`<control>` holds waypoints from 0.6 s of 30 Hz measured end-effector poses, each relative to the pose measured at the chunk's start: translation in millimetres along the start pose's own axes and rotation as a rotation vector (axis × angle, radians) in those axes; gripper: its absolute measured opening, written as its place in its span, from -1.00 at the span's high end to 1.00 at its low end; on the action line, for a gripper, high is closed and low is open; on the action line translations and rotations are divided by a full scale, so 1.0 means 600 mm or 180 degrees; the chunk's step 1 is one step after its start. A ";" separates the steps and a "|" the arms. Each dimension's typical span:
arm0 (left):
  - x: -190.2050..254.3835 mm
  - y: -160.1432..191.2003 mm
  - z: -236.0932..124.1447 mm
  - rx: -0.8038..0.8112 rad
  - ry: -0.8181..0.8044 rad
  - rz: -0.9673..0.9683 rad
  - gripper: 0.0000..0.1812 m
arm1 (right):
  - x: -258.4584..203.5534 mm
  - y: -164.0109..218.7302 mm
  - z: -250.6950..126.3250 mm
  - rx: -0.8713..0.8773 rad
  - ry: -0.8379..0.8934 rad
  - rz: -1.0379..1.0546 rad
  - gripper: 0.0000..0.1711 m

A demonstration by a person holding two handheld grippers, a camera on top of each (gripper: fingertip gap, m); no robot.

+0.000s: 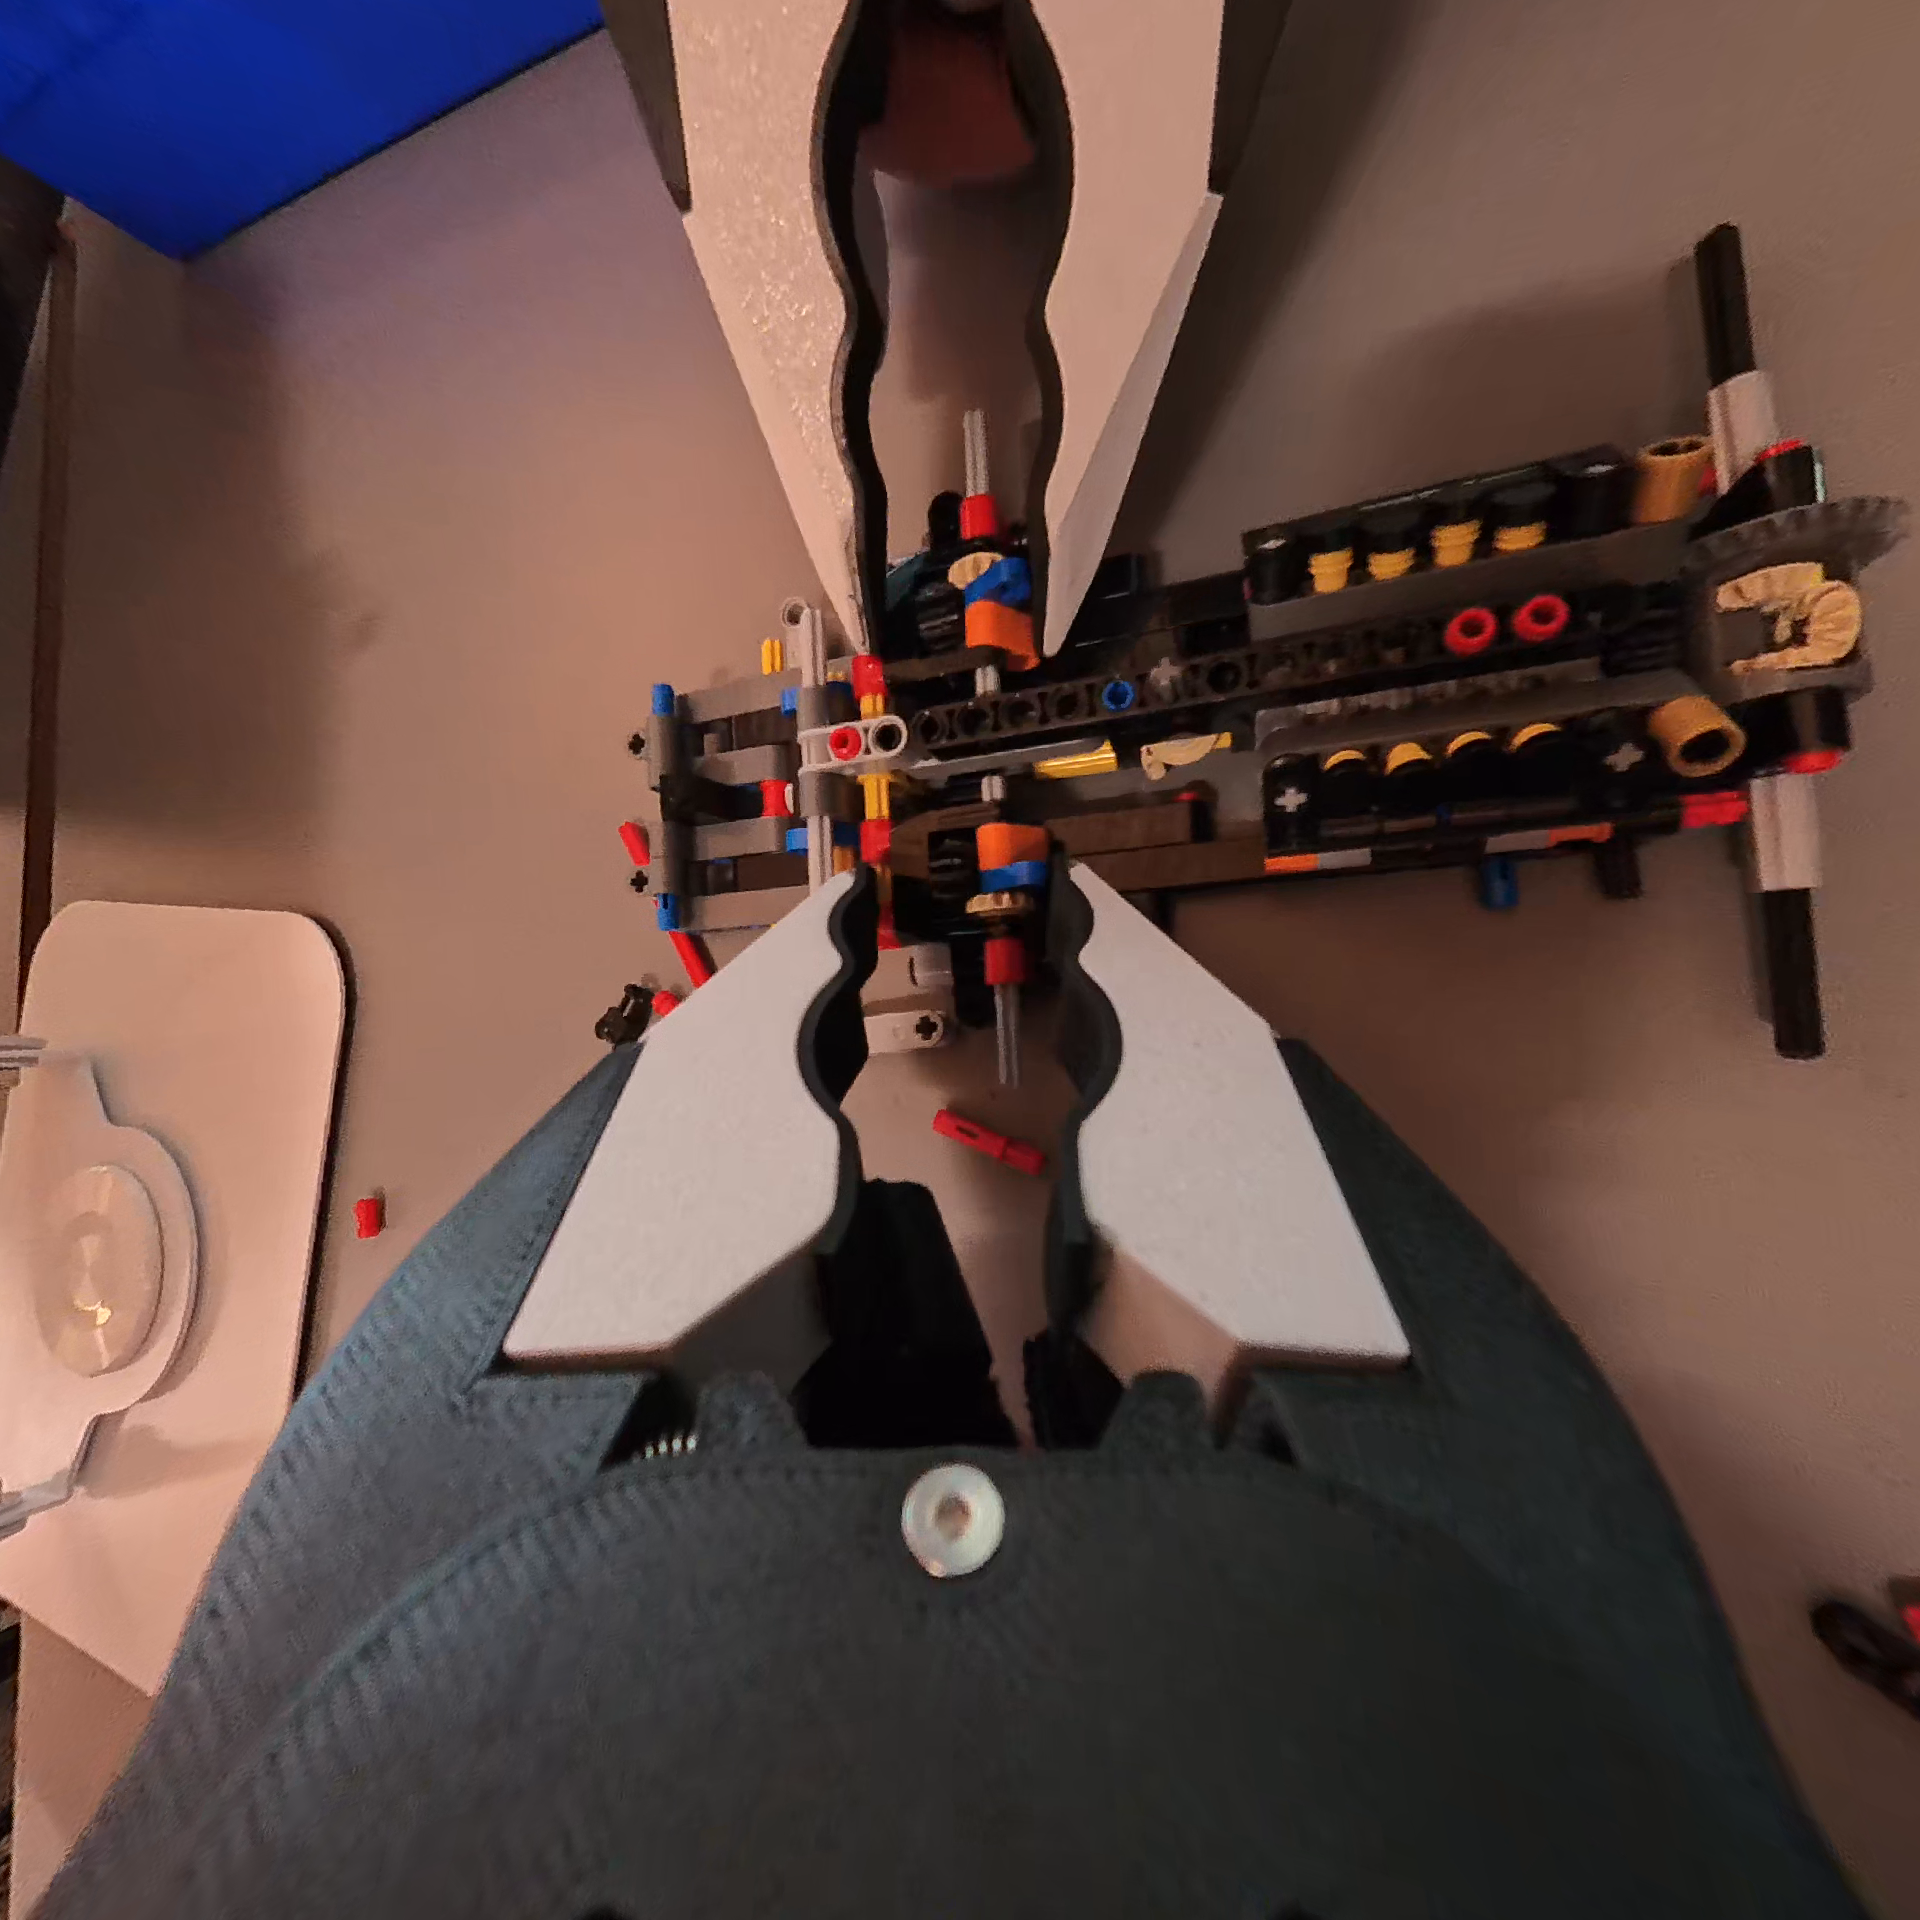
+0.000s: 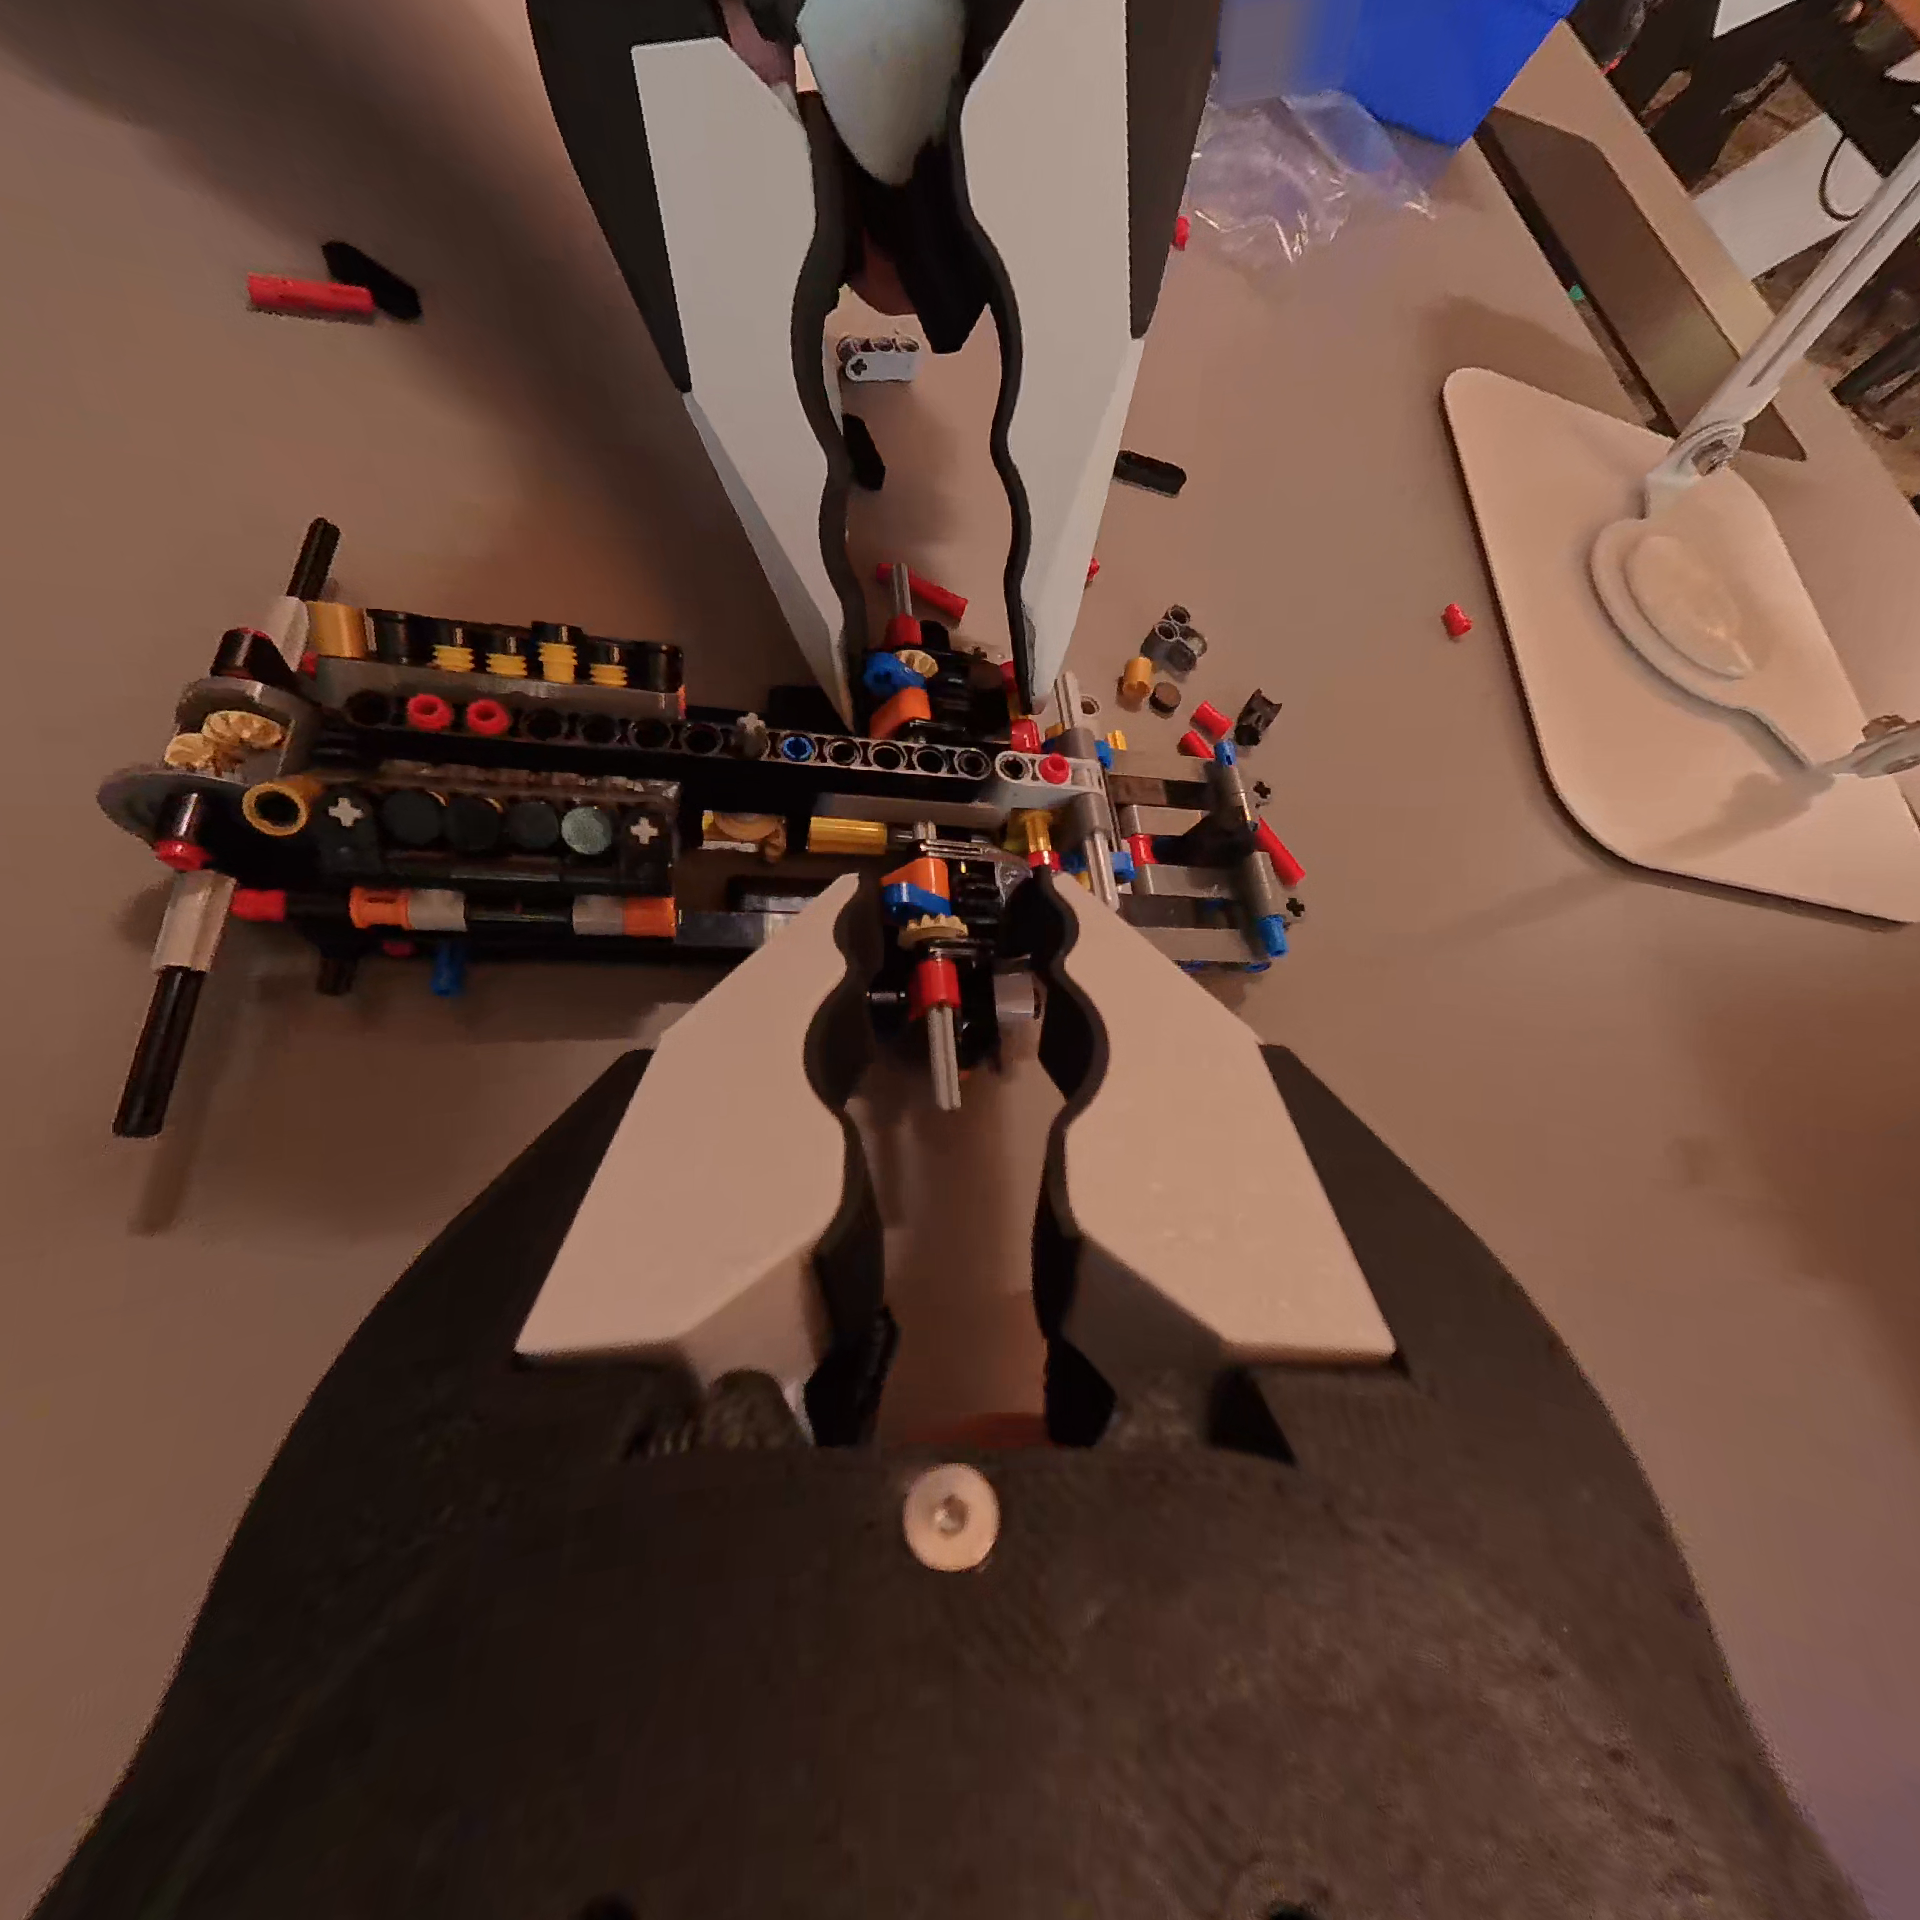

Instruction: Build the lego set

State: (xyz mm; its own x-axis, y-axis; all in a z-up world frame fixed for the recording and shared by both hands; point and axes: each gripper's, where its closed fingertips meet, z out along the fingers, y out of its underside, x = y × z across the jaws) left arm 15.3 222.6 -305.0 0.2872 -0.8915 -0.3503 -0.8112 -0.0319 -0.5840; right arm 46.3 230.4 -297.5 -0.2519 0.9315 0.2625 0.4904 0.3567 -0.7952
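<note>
A long black and grey lego chassis (image 1: 1351, 707) with yellow, red and tan parts lies flat on the table; it also shows in the right wrist view (image 2: 623, 748). A grey cross axle with red, blue and orange pieces sticks out on each side. My left gripper (image 1: 966, 883) closes around the near side assembly. My right gripper (image 1: 961, 639) closes around the opposite side, facing it. In the right wrist view my right gripper (image 2: 951, 888) grips its side and the left gripper (image 2: 935, 712) stands across from it.
Loose pieces lie on the table: a red pin (image 1: 987, 1127), a small red bush (image 1: 367, 1214), a red axle (image 2: 310, 294), several small parts (image 2: 1174, 665). A white stand base (image 2: 1662, 644) sits to one side. A blue box (image 2: 1403, 62) and plastic bag (image 2: 1299, 177) lie beyond. Across from one pair of fingers to the other is roughly 4 centimetres. The left tips stand about 5 centimetres off the red pin (image 1: 987, 1127). The right camera catches it too, in the right wrist view (image 2: 925, 595).
</note>
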 end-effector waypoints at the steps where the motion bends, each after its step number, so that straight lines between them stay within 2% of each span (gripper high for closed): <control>1: 0.000 0.000 0.000 -0.0004 0.0009 0.0012 0.65 | 0.000 0.000 0.000 0.0000 -0.0017 0.0027 0.71; 18: 0.000 0.000 -0.001 -0.0077 0.0325 0.0032 0.66 | 0.001 -0.001 -0.001 0.0030 -0.0229 0.0402 0.71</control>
State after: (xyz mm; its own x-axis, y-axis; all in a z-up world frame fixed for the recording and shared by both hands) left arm 15.3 222.5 -304.6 0.2264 -0.9333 -0.2789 -0.8262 -0.0324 -0.5625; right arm 46.5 230.9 -296.5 -0.2481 0.9612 0.1205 0.5142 0.2361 -0.8245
